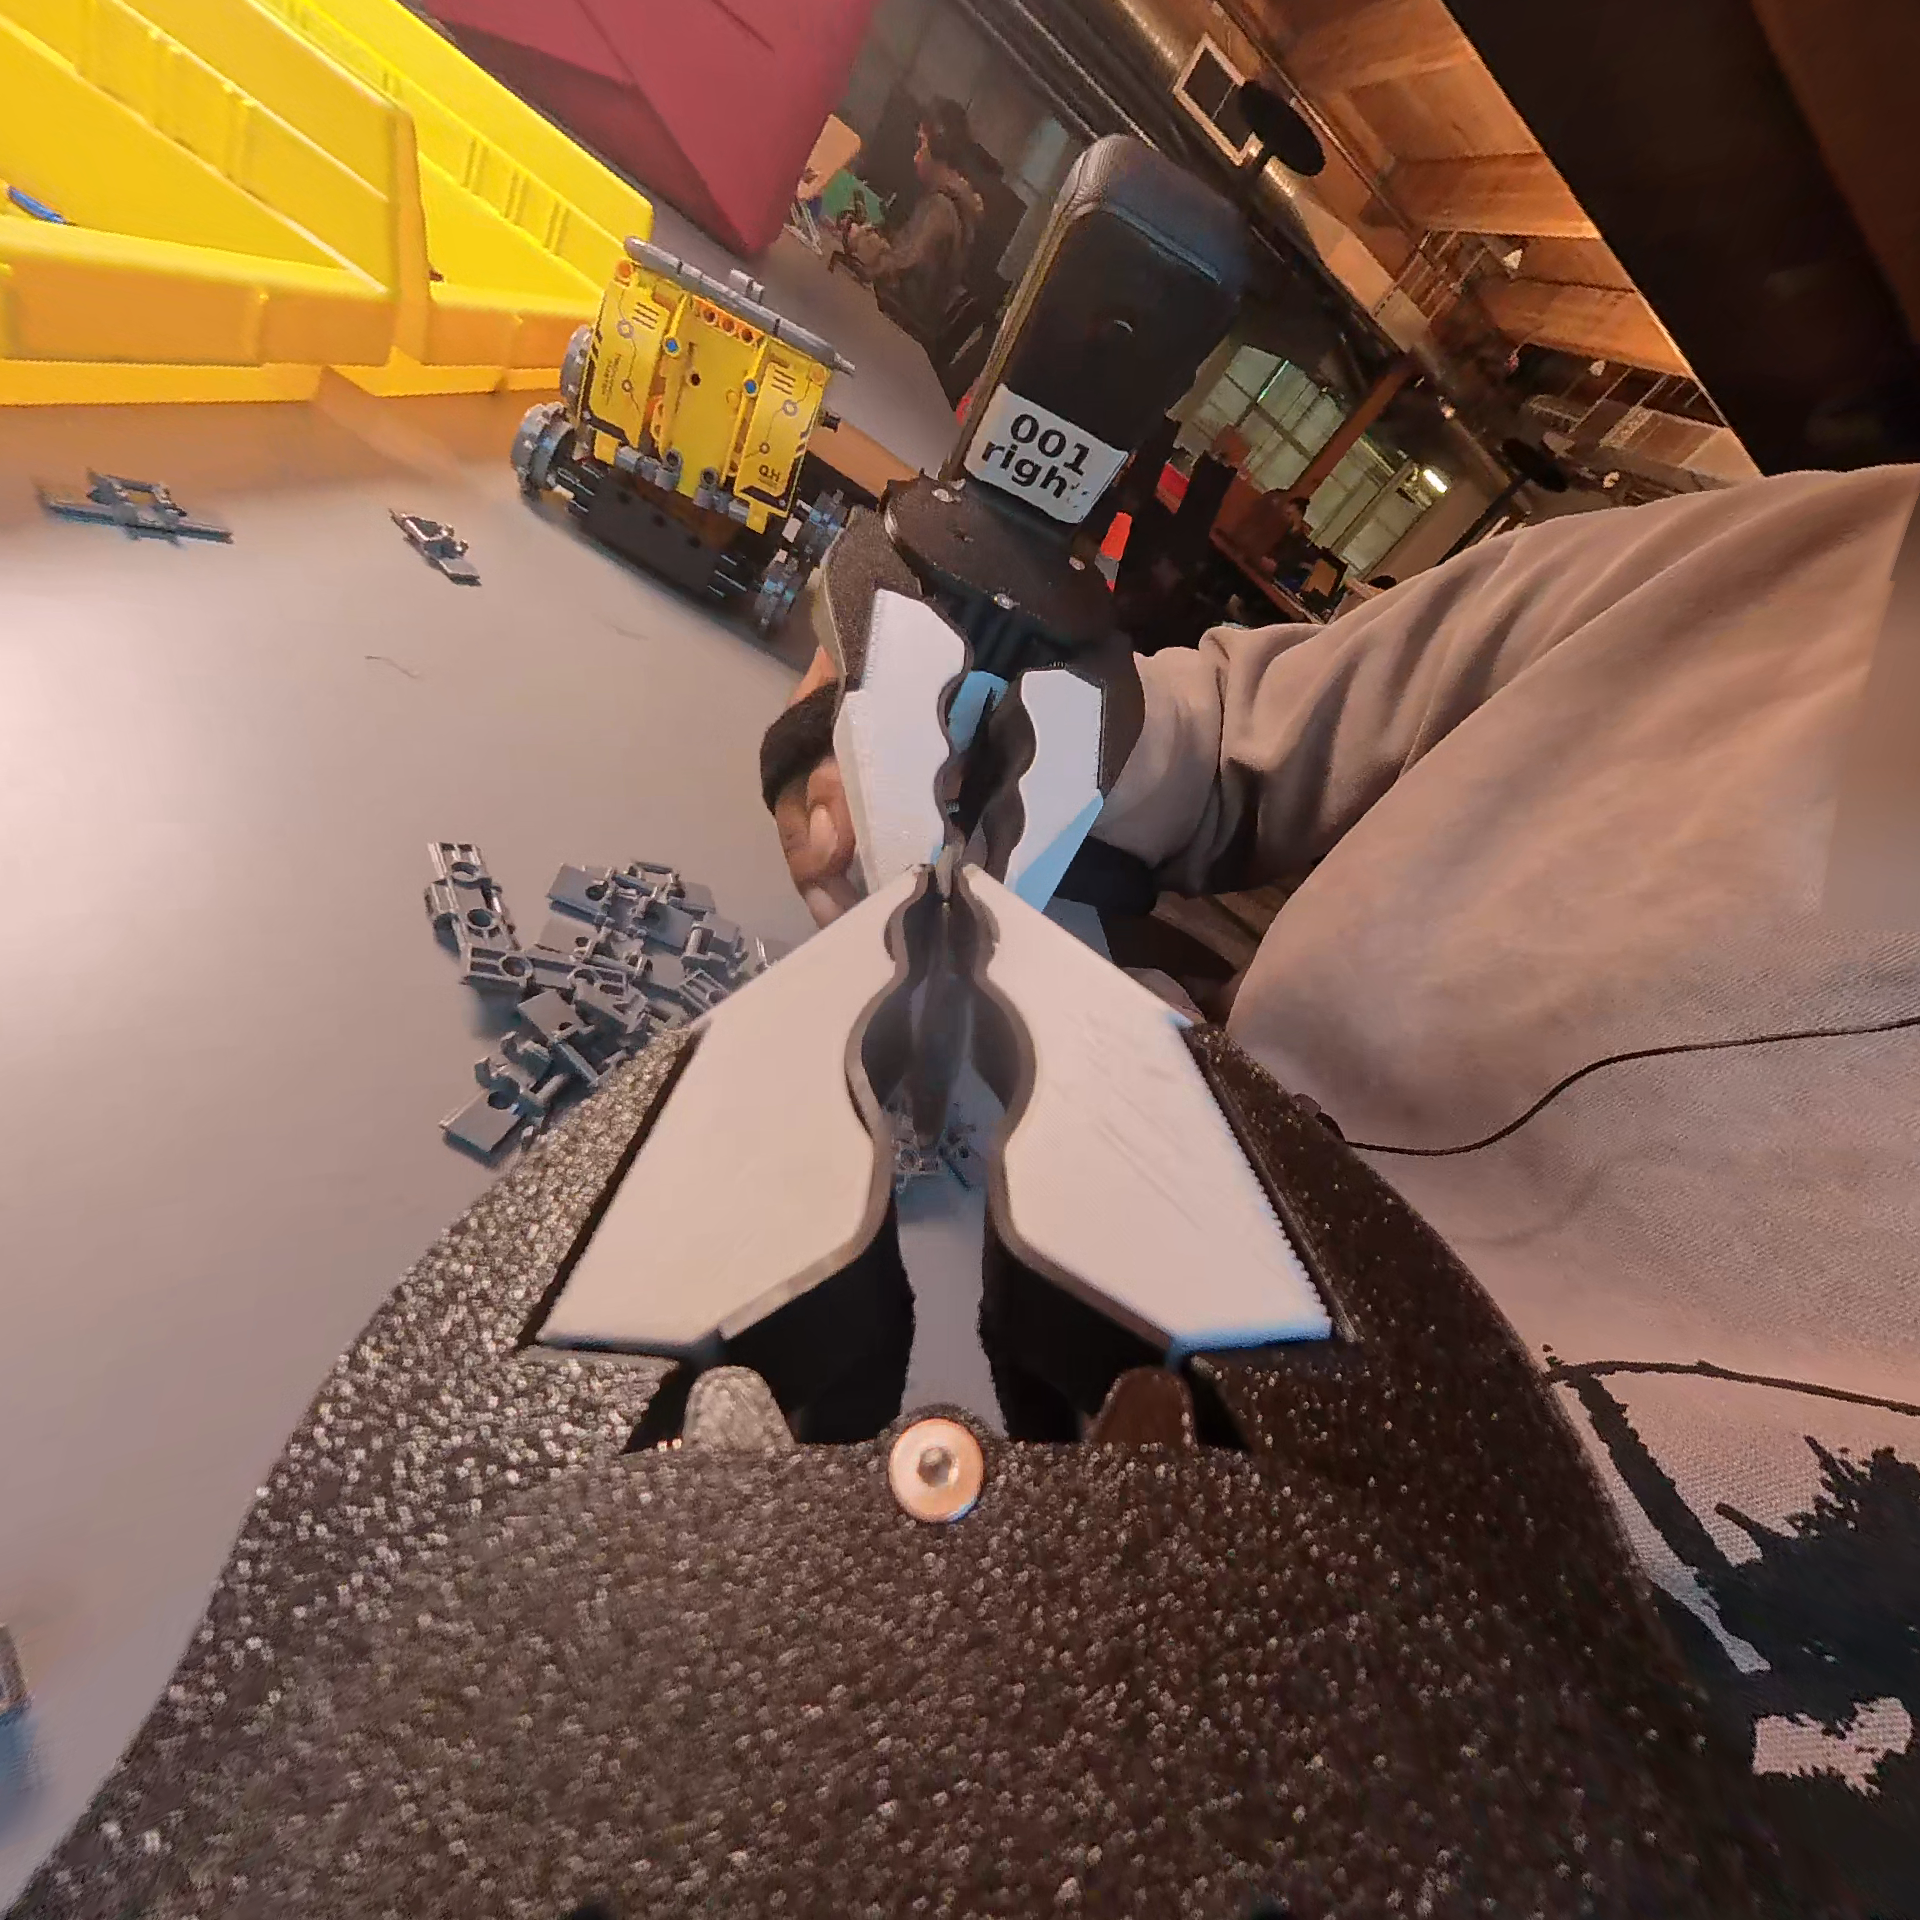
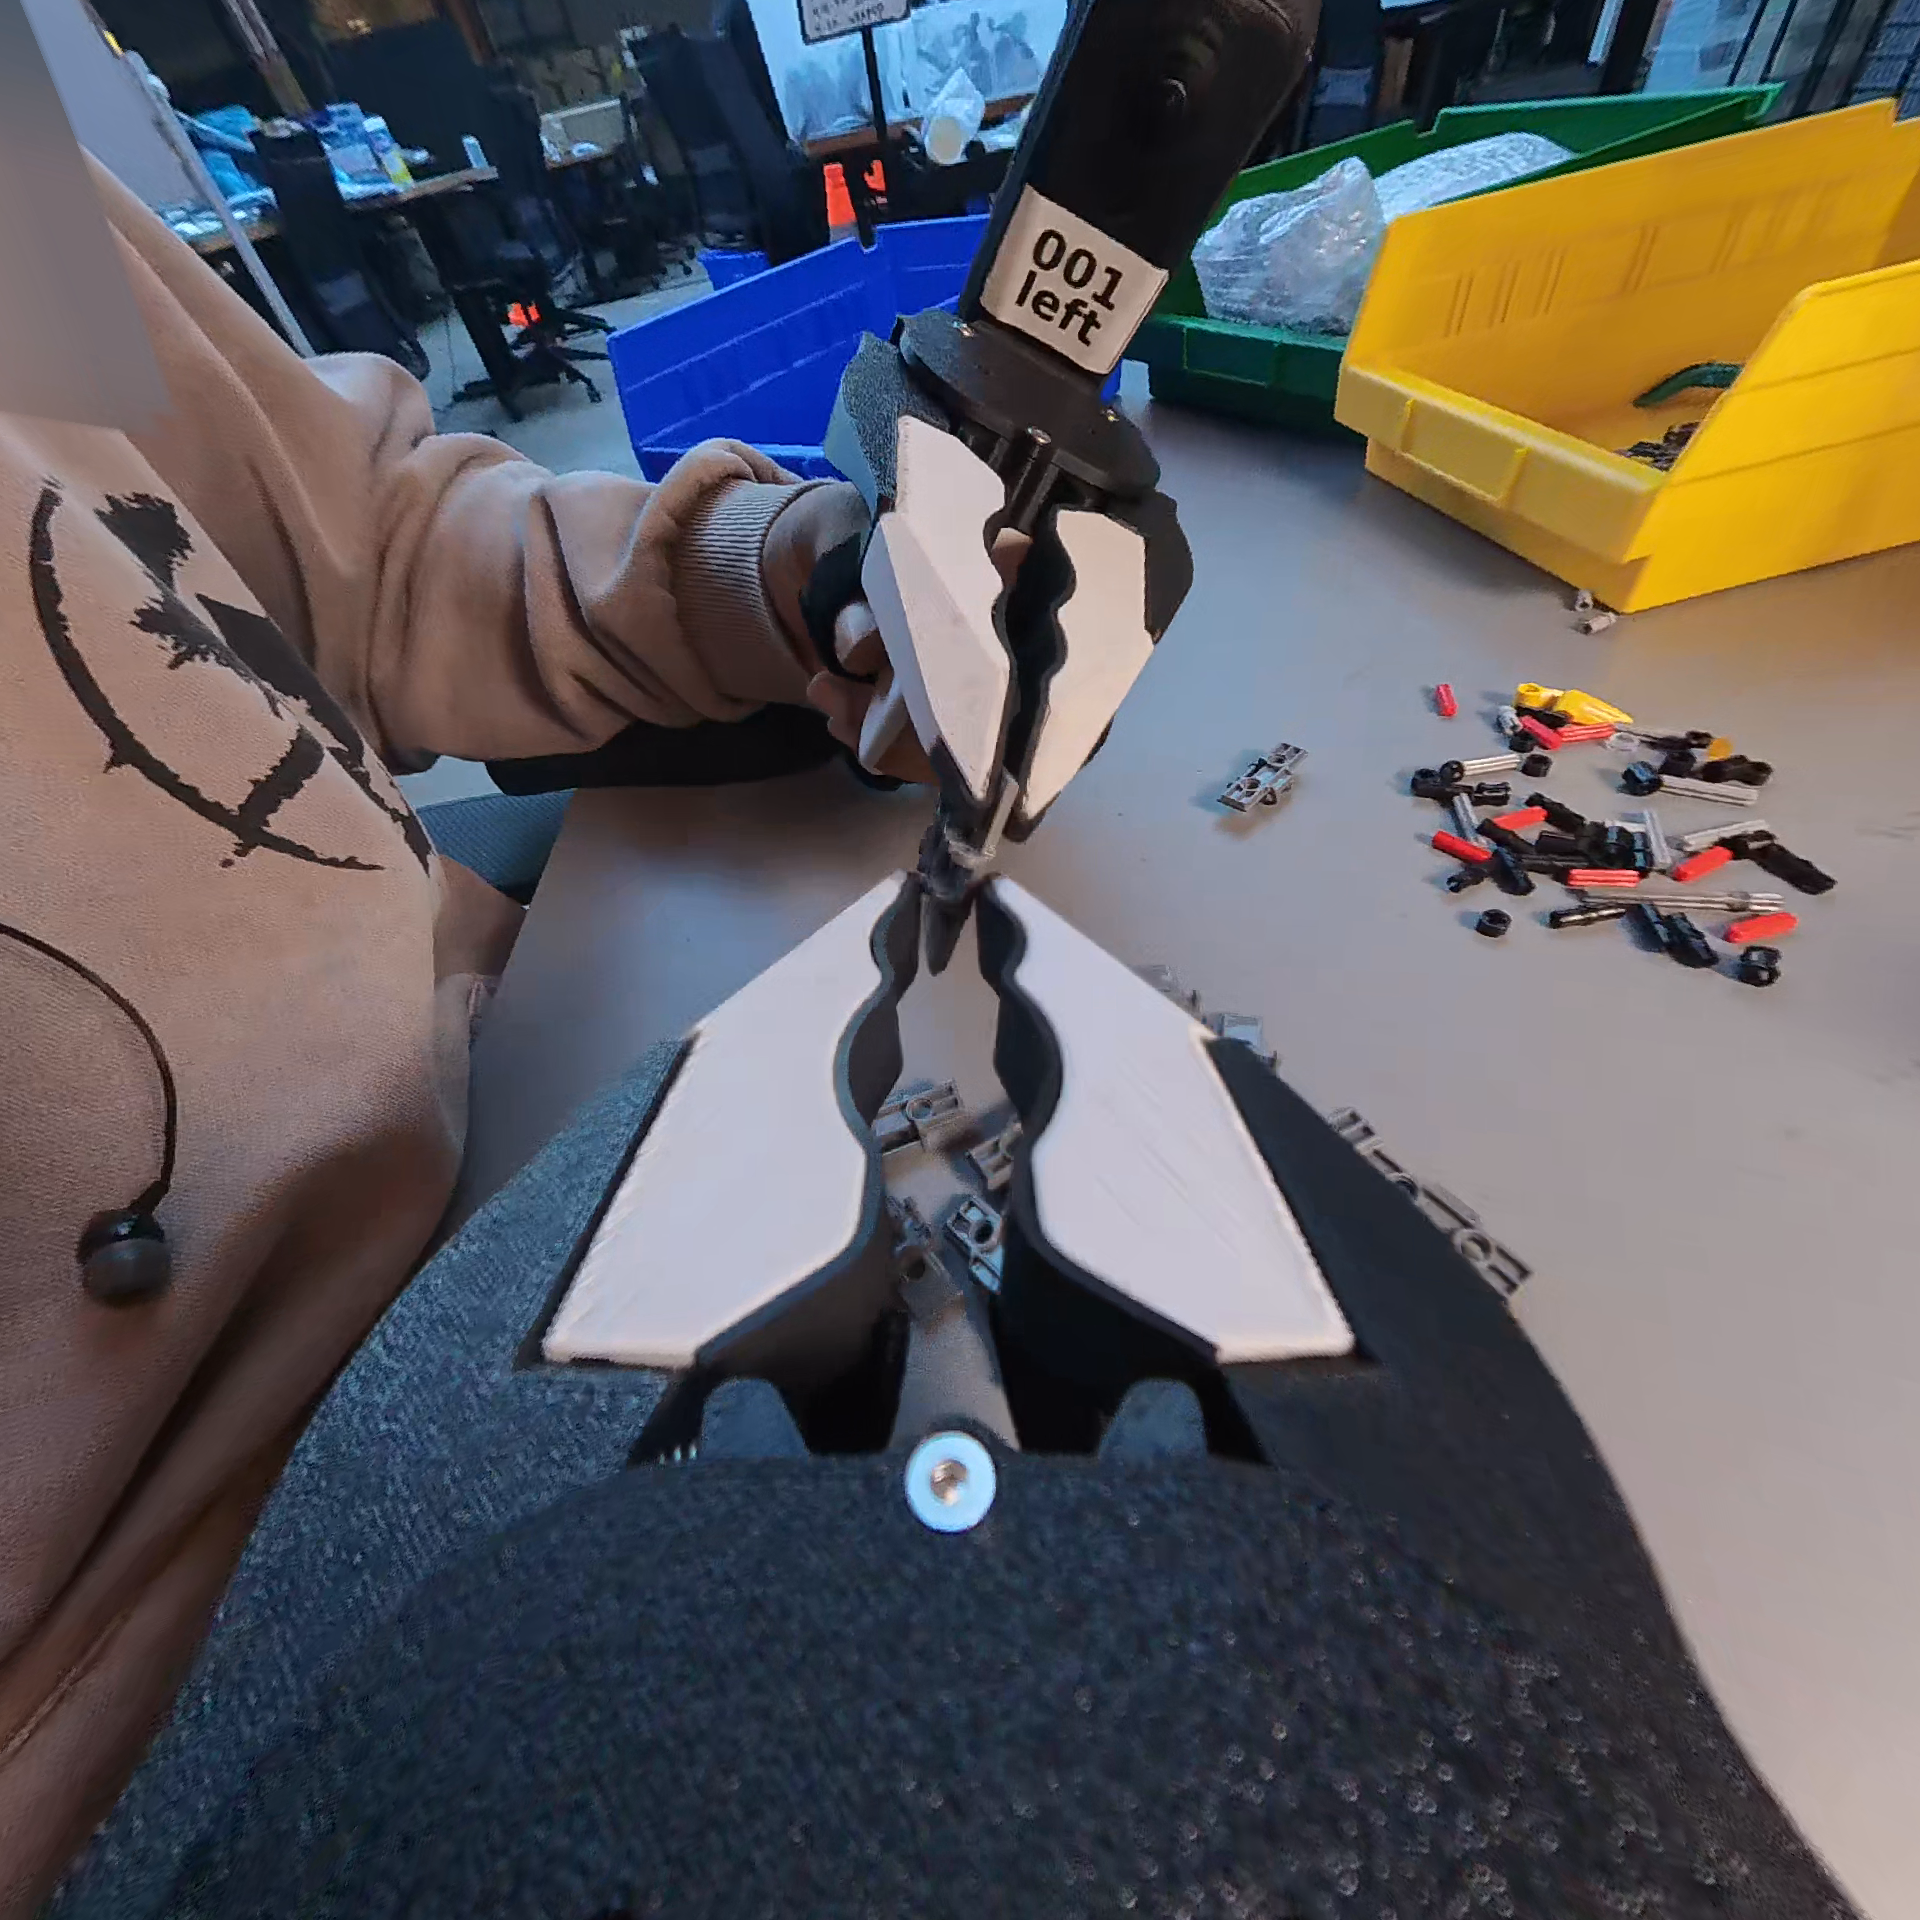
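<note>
Jaws of left gripper [image 1: 948,894] and right gripper [image 2: 948,894] meet tip-to-tip — both clamped (above grey table [image 2: 1351,1039]) on dark piece [image 2: 951,862].

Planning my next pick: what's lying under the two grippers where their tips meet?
Beneath the left gripper and right gripper lies a pile of grey track links on the grey table. The gripper bodies cover part of the pile, so its full extent is hidden.

Both wrist views sit close behind their own hand-held gripper, low over the table [image 2: 1351,1091], facing each other tip to tip. Shared: the grey parts pile [image 1: 582,987] under the tips.
</note>
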`<state>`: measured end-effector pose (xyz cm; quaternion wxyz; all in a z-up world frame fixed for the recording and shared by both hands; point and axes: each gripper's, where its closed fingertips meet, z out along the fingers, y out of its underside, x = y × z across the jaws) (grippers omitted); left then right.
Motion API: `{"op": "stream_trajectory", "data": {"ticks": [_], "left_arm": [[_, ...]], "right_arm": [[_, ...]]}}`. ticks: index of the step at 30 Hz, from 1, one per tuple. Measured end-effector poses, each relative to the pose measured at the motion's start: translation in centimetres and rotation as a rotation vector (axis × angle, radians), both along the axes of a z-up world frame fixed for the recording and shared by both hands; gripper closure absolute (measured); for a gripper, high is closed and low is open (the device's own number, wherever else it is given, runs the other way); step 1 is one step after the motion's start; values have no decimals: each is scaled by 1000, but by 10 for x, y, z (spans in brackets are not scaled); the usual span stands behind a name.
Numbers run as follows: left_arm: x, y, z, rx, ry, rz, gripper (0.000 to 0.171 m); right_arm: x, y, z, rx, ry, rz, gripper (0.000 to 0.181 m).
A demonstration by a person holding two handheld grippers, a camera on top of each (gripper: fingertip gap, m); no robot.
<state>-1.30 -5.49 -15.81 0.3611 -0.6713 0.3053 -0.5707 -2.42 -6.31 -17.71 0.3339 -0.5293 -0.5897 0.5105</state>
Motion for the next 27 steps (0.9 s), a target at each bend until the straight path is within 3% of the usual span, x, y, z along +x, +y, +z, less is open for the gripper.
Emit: {"op": "stream_trajectory", "data": {"ticks": [8,19,23,27], "left_arm": [[-5,-1,18,56,-79,13,161],[-6,4,9,18,-34,34,169],[-5,2,3,2,-6,19,169],[-2,-1,0,0,21,4,169]], "right_arm": [[6,7,25,-197,117,11,175],[4,7,16,-204,81,10,174],[4,8,18,-204,88,9,155],[5,11,21,-223,106,-1,153]]}}
